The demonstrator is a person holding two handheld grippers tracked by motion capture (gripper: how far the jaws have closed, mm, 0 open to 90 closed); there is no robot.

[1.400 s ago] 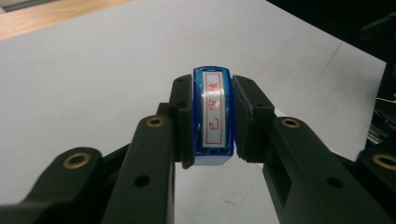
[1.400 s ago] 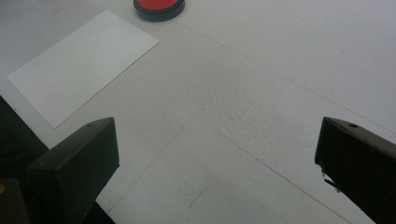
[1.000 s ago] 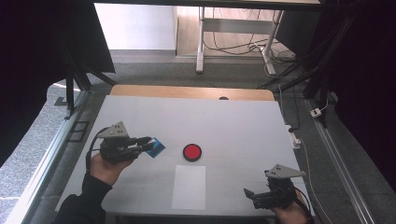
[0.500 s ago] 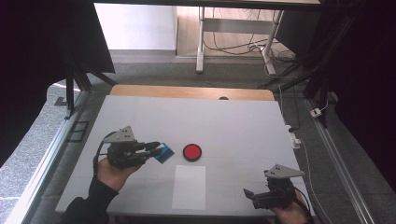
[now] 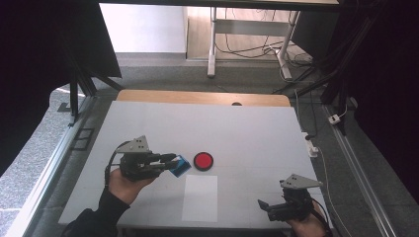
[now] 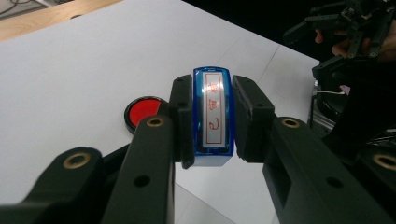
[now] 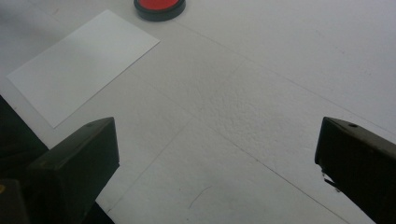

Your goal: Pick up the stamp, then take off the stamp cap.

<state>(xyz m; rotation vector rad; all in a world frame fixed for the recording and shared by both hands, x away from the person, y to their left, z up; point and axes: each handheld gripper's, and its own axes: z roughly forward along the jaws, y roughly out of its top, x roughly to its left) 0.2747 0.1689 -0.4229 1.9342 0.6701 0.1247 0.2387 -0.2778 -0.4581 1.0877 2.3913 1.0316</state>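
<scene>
Rightward went the left tool, gripping the blue stamp just left of the red ink pad; the right tool stayed open at the counter's near right.

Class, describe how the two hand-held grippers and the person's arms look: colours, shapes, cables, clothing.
The left gripper and the right gripper are black, each with two blocky jaws bearing brass-coloured rivets and a grey three-cornered plate on top. A black cable loops from the left one. The left forearm wears a dark sleeve.
</scene>
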